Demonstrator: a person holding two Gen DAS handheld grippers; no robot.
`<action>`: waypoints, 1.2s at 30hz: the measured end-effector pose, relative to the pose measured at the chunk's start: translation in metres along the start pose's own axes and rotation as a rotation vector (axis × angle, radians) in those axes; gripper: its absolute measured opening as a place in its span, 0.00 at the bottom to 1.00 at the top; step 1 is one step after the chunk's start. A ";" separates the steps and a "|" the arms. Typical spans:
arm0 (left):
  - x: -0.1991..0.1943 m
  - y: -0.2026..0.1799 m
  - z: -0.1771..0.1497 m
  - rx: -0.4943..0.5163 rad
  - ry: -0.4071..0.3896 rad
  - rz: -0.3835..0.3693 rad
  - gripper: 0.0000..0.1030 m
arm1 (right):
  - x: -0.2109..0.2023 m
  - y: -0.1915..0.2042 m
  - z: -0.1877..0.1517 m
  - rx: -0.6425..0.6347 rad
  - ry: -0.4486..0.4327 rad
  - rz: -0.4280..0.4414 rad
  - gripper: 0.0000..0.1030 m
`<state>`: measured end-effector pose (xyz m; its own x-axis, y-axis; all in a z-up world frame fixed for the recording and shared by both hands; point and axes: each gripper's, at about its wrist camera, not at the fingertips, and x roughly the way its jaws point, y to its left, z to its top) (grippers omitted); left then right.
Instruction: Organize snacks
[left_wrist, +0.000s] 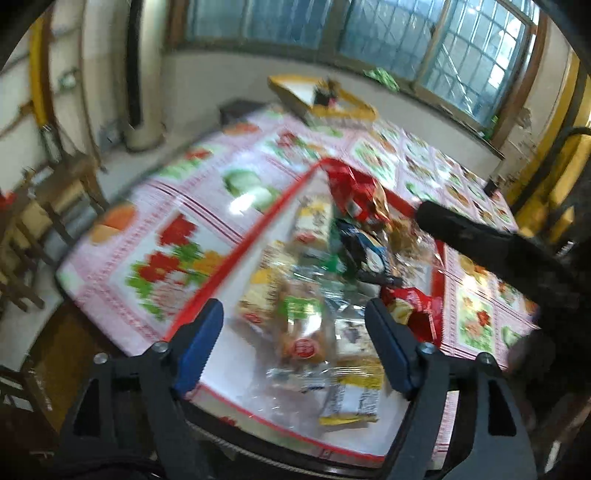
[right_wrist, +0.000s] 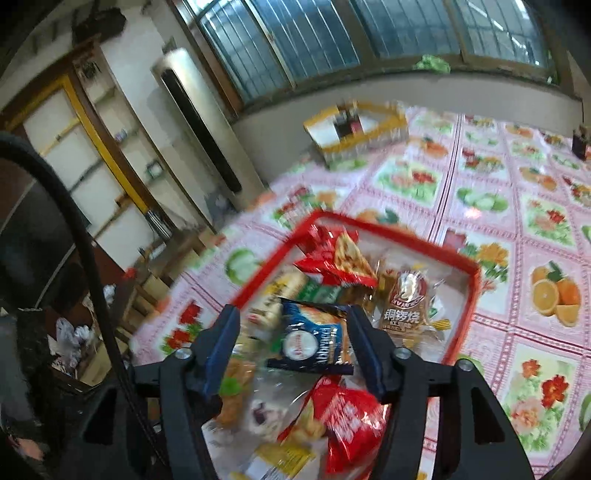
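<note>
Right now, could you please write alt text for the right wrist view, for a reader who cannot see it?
The right hand-held gripper, jaws open, hangs over a red-rimmed white tray heaped with packaged snacks, with a blue and white snack packet lying between its blue-padded fingers. The tray sits on a pink fruit-and-flower patterned tablecloth; a yellow-edged cardboard box stands beyond, under barred windows.

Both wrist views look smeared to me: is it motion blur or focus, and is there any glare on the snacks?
Left wrist view: tablecloth and red-rimmed tray streak with motion blur, while the left tongs stay sharp; window glare glints off the clear wrappers. Right wrist view: milder blur, the blue packet is still partly readable; fisheye bends the window frame.
</note>
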<state>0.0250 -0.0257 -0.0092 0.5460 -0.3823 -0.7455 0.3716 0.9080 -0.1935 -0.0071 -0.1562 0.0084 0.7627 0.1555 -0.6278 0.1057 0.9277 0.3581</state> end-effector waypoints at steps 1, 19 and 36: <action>-0.006 -0.001 -0.003 0.007 -0.027 0.027 0.79 | -0.010 0.001 -0.003 -0.001 -0.020 0.000 0.64; -0.061 0.006 -0.053 0.026 -0.128 0.087 0.80 | -0.066 0.013 -0.060 0.062 -0.053 -0.017 0.66; -0.084 -0.014 -0.061 0.195 -0.175 0.138 0.93 | -0.071 0.014 -0.064 0.079 -0.044 -0.053 0.66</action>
<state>-0.0724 0.0043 0.0171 0.7164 -0.2966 -0.6315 0.4128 0.9099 0.0410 -0.1007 -0.1329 0.0140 0.7817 0.0901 -0.6171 0.1951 0.9045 0.3793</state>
